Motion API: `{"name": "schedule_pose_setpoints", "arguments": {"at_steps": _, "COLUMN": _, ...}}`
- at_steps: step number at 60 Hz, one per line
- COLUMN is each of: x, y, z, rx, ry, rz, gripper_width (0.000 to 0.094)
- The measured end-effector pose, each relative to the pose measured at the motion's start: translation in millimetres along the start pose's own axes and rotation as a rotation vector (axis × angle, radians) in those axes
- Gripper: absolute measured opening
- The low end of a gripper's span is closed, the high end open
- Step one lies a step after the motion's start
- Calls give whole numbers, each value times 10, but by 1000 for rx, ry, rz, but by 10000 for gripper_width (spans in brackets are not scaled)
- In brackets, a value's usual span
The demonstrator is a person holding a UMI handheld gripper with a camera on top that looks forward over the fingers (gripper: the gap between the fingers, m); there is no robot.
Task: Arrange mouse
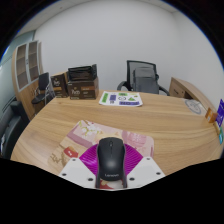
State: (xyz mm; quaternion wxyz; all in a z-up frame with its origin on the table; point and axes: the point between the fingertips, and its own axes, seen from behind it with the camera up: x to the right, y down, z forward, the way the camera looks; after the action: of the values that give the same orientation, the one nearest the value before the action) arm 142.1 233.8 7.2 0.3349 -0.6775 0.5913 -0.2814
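A black wireless mouse [111,162] lies lengthwise between my two fingers, its nose pointing ahead. My gripper [111,148] is shut on it, and the magenta pads [90,157] press against both of its sides. The mouse hangs over a pinkish patterned mat [84,134] that lies on the wooden table [160,125] just ahead of the fingers. The part of the mat under the mouse is hidden.
A white and green sheet [120,98] lies further back on the table. Brown boxes [80,83] stand at the far left edge and a cardboard box [188,92] at the right. An office chair [144,76] stands behind the table against the white wall.
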Motion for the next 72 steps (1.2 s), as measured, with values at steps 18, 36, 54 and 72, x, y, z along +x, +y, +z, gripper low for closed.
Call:
{"name": "schedule_pose_setpoints", "arguments": {"at_steps": 18, "x": 126, "y": 55, "z": -132, "rx": 5, "ry": 65, "rz": -28, "gripper_width": 826}}
{"name": "schedule_pose_setpoints", "arguments": {"at_steps": 36, "x": 442, "y": -106, "z": -1943, "rx": 28, "ry": 12, "rz": 7, "gripper_width": 872}}
{"name": "schedule_pose_setpoints", "arguments": {"at_steps": 54, "x": 1277, "y": 556, "z": -3522, "rx": 15, "ry": 147, "rz": -7, "gripper_width": 873}}
{"name": "schedule_pose_setpoints", "arguments": {"at_steps": 72, "x": 1616, "y": 905, "z": -3992, "rx": 16, "ry": 222, "rz": 61, "gripper_width": 869}}
